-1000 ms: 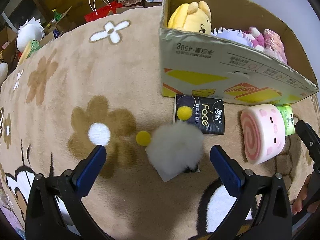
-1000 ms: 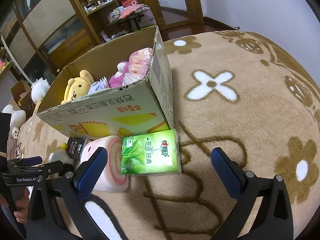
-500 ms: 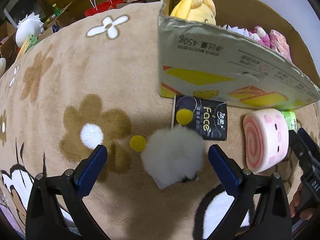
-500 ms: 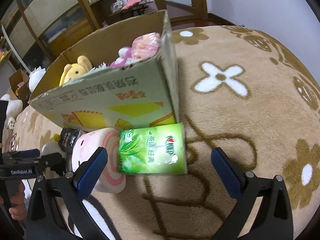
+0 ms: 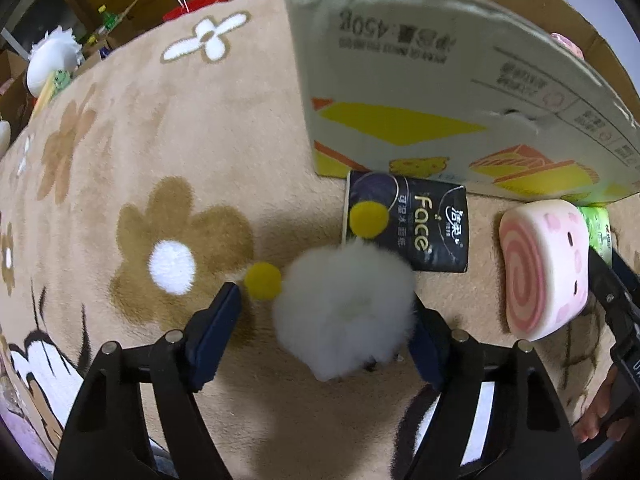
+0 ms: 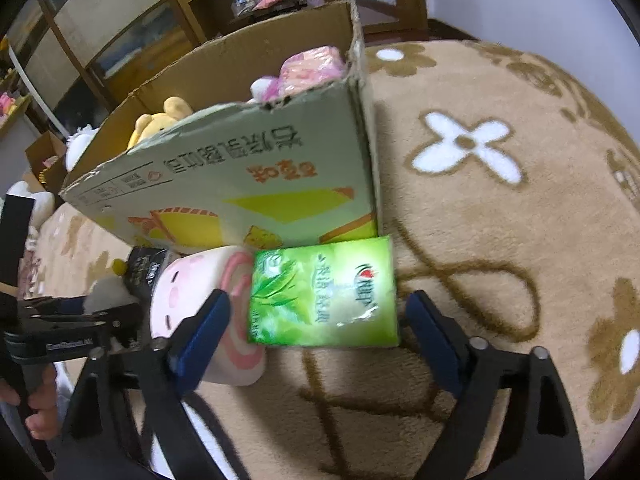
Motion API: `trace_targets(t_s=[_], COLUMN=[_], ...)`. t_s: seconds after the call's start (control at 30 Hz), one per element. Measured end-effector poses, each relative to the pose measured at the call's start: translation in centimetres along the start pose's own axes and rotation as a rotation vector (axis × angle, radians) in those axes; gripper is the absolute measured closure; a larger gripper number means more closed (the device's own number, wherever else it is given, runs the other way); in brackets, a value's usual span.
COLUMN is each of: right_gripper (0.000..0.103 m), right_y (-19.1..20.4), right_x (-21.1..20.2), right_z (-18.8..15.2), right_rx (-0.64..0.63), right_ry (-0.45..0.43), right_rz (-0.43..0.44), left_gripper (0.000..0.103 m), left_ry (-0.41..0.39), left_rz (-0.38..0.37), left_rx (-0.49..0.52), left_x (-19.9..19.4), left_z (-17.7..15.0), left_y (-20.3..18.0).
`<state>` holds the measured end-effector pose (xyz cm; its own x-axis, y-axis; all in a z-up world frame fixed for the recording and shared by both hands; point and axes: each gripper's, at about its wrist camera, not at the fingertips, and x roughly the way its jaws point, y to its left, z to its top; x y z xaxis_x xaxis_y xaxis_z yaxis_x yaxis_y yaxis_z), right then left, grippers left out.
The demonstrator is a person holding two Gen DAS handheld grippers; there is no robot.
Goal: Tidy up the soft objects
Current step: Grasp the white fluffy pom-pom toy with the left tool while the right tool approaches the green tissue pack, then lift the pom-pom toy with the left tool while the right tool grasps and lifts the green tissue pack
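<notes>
**Both grippers down around soft things beside the box**

My left gripper (image 5: 326,312) sits low on the carpet (image 5: 160,140) with a white fluffy pompom toy (image 5: 346,308) between its blue pads. The right pad presses into the fur; the left pad stands just beside a small yellow ball (image 5: 263,281) and I see a gap there, so the jaws are narrowed around the toy but not clamped on it. A second yellow ball (image 5: 369,220) lies on the black tissue pack (image 5: 424,224), which rests against the foot of the cardboard box (image 5: 440,92).

My right gripper (image 6: 316,312) brackets the green tissue pack (image 6: 322,292), glossy and crinkled, lying flat by the box's (image 6: 240,184) corner. Its jaws are released, with a sliver of carpet on the right side and the left pad against the pink swirl roll plush (image 6: 192,304). That roll is smooth, cylindrical, with a spiral end face and pink spots.

Against half a second ago, both pairs of pads have drawn much closer together, and both cameras are lower and nearer: the box wall fills more of the left view and hides most of the plush inside. The pompom and packs lie where they lay.

The carpet is tan pile with brown and white flowers. A yellow bear plush (image 6: 158,122) and pink plush (image 6: 308,70) peek over the torn corrugated rim.
</notes>
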<state>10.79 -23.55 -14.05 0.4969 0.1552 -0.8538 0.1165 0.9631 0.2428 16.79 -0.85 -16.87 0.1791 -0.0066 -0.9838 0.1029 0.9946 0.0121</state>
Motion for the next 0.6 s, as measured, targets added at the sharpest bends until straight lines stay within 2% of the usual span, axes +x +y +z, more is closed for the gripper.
trace_targets(t_s=[0.13, 0.2, 0.33, 0.47, 0.6], right_gripper=[0.014, 0.017, 0.025, 0.026, 0.026], right_y=[0.1, 0.1, -0.1, -0.5, -0.6], right_x=[0.1, 0.1, 0.1, 0.1, -0.2], right_z=[-0.2, -0.2, -0.2, -0.2, -0.3], right_rx=[-0.005, -0.005, -0.001, 0.001, 0.004], right_ry=[0.009, 0.009, 0.018, 0.028, 0.028], right_rz=[-0.002, -0.006, -0.022, -0.02, -0.032], left_gripper=[0.027, 0.034, 0.04, 0.054, 0.061], left_ry=[0.008, 0.006, 0.005, -0.002, -0.015], left_rz=[-0.019, -0.015, -0.001, -0.001, 0.017], left_rx=[-0.028, -0.026, -0.011, 0.005, 0.039], left_x=[0.3, 0.4, 0.6, 0.5, 0.3], left_z=[0.1, 0.1, 0.0, -0.6, -0.9], left_y=[0.4, 0.5, 0.3, -0.4, -1.2])
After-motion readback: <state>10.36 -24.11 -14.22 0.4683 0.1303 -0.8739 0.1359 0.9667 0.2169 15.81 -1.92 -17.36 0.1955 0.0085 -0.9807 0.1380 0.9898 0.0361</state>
